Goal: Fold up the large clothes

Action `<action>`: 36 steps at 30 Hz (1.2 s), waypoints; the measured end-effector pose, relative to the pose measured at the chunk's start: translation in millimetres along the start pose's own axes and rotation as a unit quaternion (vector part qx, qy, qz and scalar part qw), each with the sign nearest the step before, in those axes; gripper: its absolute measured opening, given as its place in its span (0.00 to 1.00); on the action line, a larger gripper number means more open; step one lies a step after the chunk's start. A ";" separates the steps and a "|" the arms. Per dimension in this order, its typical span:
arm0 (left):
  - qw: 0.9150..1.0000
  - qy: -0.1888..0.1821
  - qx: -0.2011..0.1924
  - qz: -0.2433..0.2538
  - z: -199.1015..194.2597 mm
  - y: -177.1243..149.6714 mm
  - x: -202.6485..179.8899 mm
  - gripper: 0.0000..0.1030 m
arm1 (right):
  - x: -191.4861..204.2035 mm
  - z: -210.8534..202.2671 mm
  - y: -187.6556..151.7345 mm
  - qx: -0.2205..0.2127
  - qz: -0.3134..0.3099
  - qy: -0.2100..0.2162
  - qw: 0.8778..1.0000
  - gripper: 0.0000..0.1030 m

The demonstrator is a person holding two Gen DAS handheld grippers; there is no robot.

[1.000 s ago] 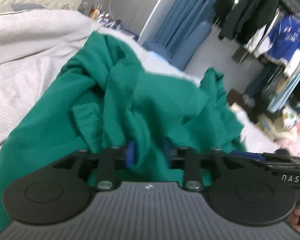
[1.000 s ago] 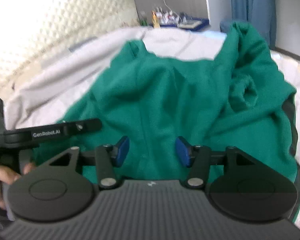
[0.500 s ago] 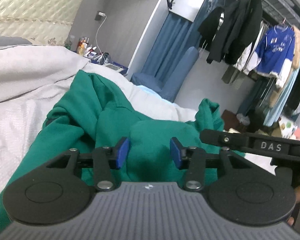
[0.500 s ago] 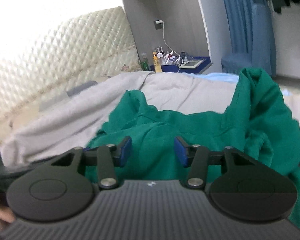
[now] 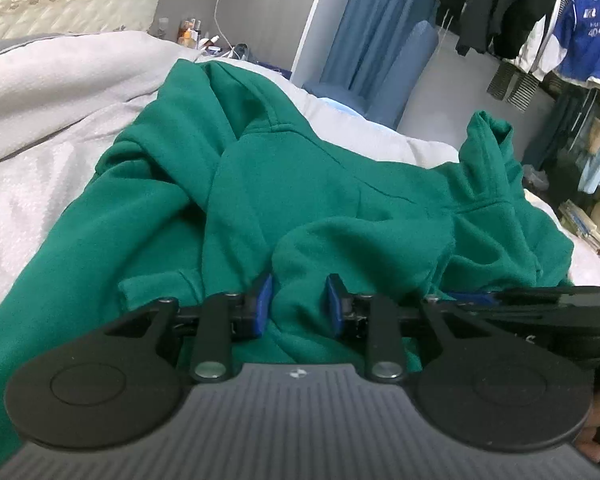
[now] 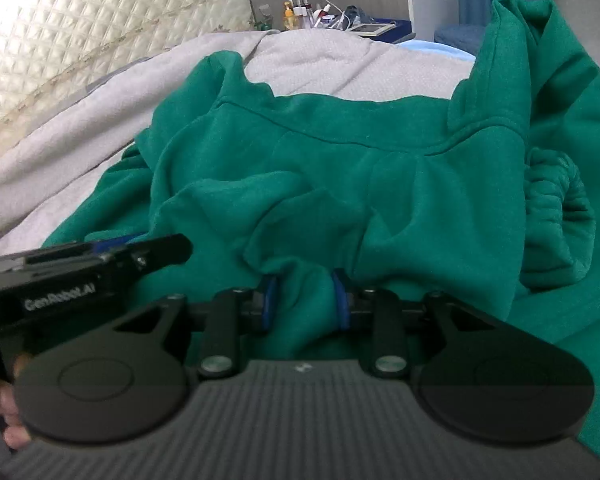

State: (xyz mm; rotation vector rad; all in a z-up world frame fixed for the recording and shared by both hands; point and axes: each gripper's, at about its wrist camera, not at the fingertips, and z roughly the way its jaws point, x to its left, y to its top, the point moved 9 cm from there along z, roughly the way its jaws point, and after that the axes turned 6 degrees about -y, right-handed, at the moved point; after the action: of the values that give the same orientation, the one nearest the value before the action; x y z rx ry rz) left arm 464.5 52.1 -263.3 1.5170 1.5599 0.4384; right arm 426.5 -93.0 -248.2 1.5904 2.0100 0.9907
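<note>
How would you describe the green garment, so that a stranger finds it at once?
Look at the bed with the pale grey cover below the quilted headboard. On it lies a crumpled green hoodie, the only vivid green thing there; the clothes on the rack behind are black, blue and white.

Crumpled green hoodie (image 5: 308, 176) on bed's pale grey quilted cover (image 5: 40, 120).

A bed (image 5: 52, 92) with a quilted headboard (image 6: 60, 40), a cluttered nightstand (image 6: 364, 26), blue curtains (image 5: 372, 28), grey walls (image 5: 260, 0), and clothes on a rack (image 5: 540, 12).
</note>
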 end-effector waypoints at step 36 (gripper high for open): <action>0.982 0.047 0.007 -0.181 -234.1 -47.7 57.5 0.65 | -127.6 -227.1 -54.6 0.078 0.252 0.041 0.964 0.77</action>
State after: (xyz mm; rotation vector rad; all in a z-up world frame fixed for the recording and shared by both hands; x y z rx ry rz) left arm 261.8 171.9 -192.8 1.2006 1.8692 0.2931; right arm 270.3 -285.1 -150.5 2.2518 1.8047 1.1040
